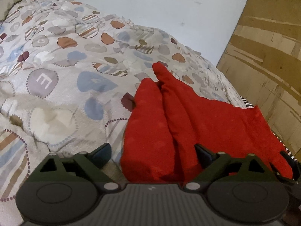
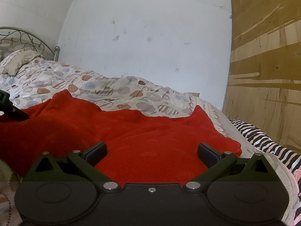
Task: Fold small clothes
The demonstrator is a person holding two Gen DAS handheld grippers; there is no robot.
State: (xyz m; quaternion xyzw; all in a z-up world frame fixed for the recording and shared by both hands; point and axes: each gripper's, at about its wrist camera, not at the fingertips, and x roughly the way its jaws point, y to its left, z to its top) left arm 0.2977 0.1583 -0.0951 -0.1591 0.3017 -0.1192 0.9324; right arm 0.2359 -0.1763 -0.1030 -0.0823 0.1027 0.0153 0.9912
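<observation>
A red garment lies spread on a patterned bedspread. In the left wrist view two red legs or sleeves run away from me. My left gripper is open, its jaws wide apart over the near edge of the red cloth. In the right wrist view the red garment lies flat across the bed. My right gripper is open just above it, holding nothing. The other gripper's black tip shows at the left edge, over the cloth.
A white wall stands behind the bed. A wooden panel rises at the right. A black-and-white striped cloth lies at the bed's right edge. A pillow and a metal headboard are far left.
</observation>
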